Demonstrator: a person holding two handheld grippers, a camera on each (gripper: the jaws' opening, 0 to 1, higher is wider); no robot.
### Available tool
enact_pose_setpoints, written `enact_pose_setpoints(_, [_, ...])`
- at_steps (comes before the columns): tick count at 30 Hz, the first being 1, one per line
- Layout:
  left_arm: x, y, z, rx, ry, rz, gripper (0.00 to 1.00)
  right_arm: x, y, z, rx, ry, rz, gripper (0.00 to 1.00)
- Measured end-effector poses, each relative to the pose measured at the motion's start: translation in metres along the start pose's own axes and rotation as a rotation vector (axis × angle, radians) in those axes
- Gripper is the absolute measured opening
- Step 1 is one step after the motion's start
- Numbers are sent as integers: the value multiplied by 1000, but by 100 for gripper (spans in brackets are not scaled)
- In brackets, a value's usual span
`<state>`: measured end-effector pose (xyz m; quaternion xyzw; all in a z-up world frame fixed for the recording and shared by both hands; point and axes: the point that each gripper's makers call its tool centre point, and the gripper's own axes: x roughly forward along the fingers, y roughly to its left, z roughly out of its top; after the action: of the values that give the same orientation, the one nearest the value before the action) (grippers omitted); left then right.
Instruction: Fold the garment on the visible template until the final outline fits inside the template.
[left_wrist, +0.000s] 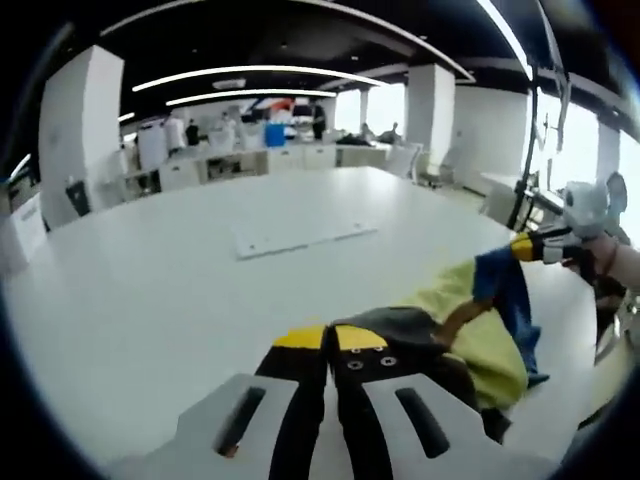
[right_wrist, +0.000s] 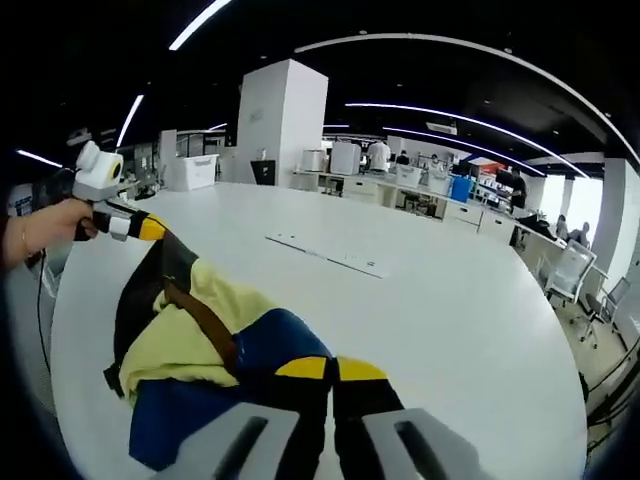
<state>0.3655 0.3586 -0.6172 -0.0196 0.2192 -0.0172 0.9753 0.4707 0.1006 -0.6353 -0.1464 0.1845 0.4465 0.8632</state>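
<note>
Left gripper (left_wrist: 330, 345): jaws clenched on the dark edge of the garment (left_wrist: 470, 335). The garment, yellow, blue and black, hangs bunched between both grippers above the white table (left_wrist: 150, 290). The flat template (left_wrist: 300, 238) lies well apart, farther along the table. Right gripper (right_wrist: 330, 372): jaws clamped on the blue part.

I count one bunched yellow, blue and dark grey fabric garment (right_wrist: 200, 350), one flat white rectangular template (left_wrist: 303, 238) and one broad white tabletop (left_wrist: 150, 300). I carry two grippers, the left gripper (left_wrist: 331, 340) and the right gripper (right_wrist: 331, 370), with two yellow-tipped black jaws each.
</note>
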Motion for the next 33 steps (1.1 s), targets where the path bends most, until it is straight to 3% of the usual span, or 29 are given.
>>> enact_pose_setpoints(4, [-3, 5, 14, 76, -12, 17, 0, 1, -1, 8, -15, -8, 2, 0])
enact_pose_setpoints(15, [-2, 15, 40, 66, -64, 11, 0, 2, -13, 39, -49, -52, -12, 0])
enact_pose_setpoints(19, [4, 20, 50, 70, -74, 1, 0, 6, -21, 56, 5, -95, -6, 0])
enact_pose_setpoints(25, [31, 28, 62, 56, -75, -14, 0, 29, -33, 69, 74, -114, 18, 0])
enact_pose_setpoints(33, [75, 43, 45, 34, -31, 5, 0, 68, -54, 58, 83, -39, -6, 0])
